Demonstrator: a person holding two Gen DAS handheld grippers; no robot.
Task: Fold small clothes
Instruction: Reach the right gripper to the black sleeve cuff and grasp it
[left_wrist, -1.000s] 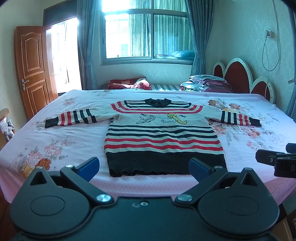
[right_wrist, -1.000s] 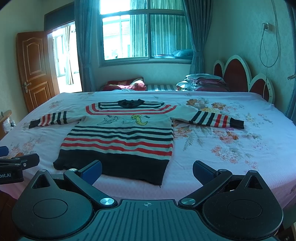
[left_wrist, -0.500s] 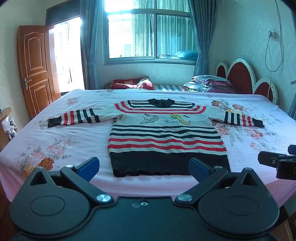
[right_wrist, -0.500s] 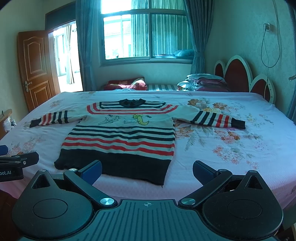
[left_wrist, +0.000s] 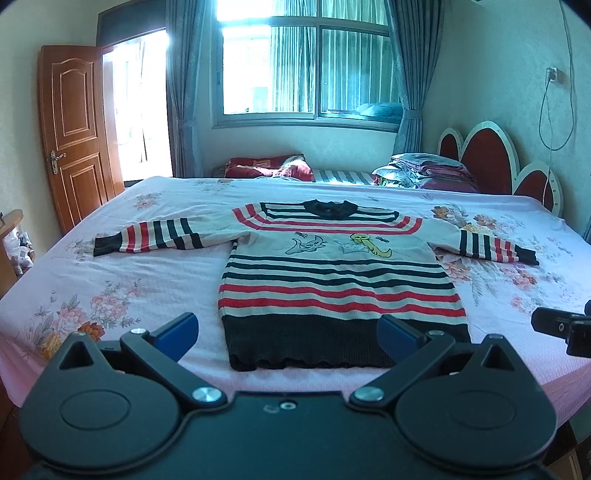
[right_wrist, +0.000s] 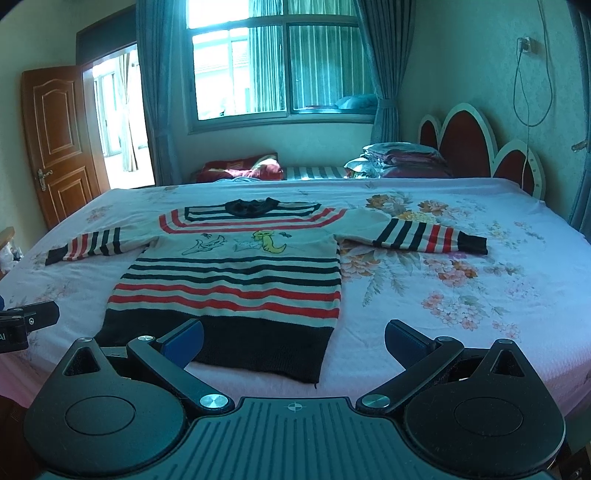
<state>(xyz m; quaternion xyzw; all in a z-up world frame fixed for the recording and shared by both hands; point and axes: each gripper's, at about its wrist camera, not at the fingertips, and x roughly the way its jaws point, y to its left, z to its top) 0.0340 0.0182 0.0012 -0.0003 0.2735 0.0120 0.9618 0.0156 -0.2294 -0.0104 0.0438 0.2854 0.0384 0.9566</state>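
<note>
A small striped sweater (left_wrist: 338, 280) lies flat and face up on the bed (left_wrist: 147, 273), its broad dark hem (left_wrist: 343, 345) close to the near edge and its dark collar (left_wrist: 330, 207) pointing toward the far edge. The body carries red and dark stripes over a pale ground, with two cartoon figures across the chest. Both sleeves are spread straight out to the sides: the left sleeve (left_wrist: 147, 236) reaches toward the bed's left edge, the right sleeve (right_wrist: 428, 236) toward the headboard side. The bed is covered by a pink sheet printed with flowers. The left hand-held gripper (left_wrist: 288, 332) hovers just off the near edge, its blue-padded fingers (left_wrist: 177, 330) spread wide apart and holding nothing, framing the hem between them. The right hand-held gripper (right_wrist: 293, 338) hangs beside it, further toward the sweater's right corner, also wide open and empty; its left finger overlaps the hem in view, its right finger sits over bare sheet. Folded bedding (left_wrist: 424, 173) is stacked at the far edge next to a scalloped red headboard (left_wrist: 495, 158). Behind stand a curtained window (left_wrist: 306, 62) and an open wooden door (left_wrist: 74, 133).
</note>
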